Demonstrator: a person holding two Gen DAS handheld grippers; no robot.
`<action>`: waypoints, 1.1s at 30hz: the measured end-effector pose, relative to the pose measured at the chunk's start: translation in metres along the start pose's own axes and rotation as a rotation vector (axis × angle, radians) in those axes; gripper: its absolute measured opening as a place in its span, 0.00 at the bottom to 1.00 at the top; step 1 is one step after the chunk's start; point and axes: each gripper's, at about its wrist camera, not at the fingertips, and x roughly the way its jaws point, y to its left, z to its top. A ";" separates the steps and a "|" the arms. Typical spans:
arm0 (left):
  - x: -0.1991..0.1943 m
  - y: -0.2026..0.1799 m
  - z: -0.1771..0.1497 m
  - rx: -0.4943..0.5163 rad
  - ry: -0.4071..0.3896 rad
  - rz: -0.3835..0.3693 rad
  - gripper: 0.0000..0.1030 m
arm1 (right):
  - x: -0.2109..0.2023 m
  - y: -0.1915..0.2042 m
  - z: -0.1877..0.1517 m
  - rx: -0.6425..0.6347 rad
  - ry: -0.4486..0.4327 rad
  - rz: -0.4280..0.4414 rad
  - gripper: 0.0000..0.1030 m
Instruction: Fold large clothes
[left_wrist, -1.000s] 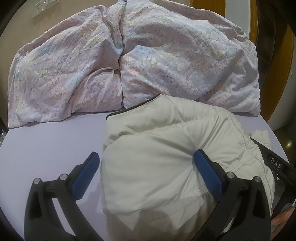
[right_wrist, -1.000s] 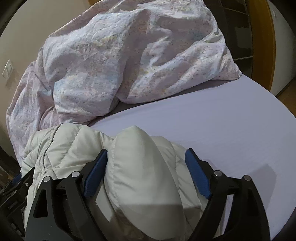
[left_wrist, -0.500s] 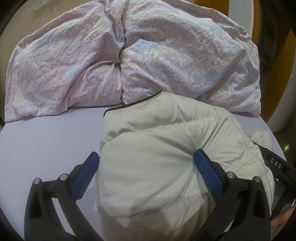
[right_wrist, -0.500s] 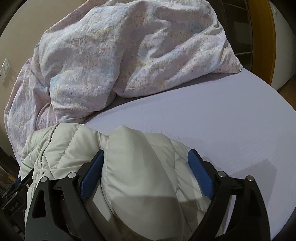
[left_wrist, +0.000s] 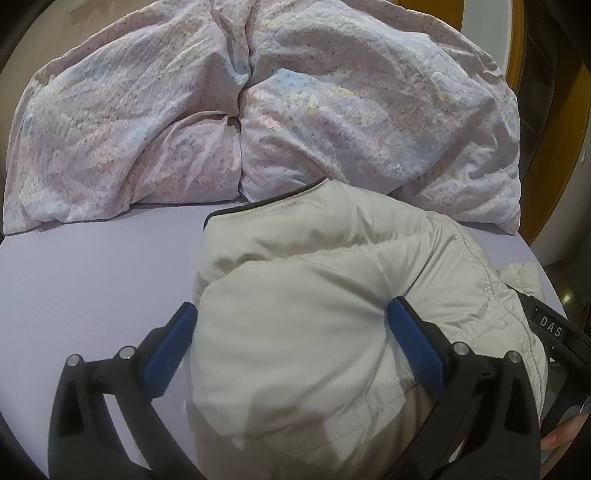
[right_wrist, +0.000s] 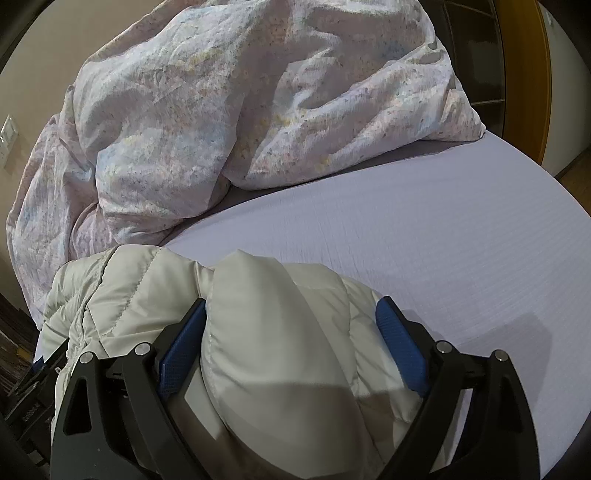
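puffy cream jacket (left_wrist: 295, 332) bunched between wide-spread jaws of both grippers, grip unclear.

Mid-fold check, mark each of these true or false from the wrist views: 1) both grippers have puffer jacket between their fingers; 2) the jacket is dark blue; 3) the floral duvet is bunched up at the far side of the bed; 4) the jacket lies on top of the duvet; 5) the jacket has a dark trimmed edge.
1) True. The left gripper and the right gripper each straddle a bulge of the puffer jacket, jaws spread wide around it.
2) False. The jacket is off-white; only the finger pads are blue.
3) True. The floral duvet is heaped beyond the jacket.
4) False. The jacket rests on the lilac sheet, in front of the duvet.
5) True. A dark trimmed edge runs along its far side.
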 end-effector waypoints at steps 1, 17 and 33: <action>0.000 0.000 0.000 -0.002 0.000 -0.002 0.98 | 0.000 0.000 0.000 0.000 0.001 0.000 0.89; 0.003 0.003 -0.002 -0.025 -0.016 -0.013 0.98 | 0.000 0.000 0.001 -0.002 -0.005 -0.002 0.89; -0.065 0.063 -0.004 -0.074 0.108 -0.173 0.98 | -0.063 -0.040 0.010 0.098 0.171 0.232 0.96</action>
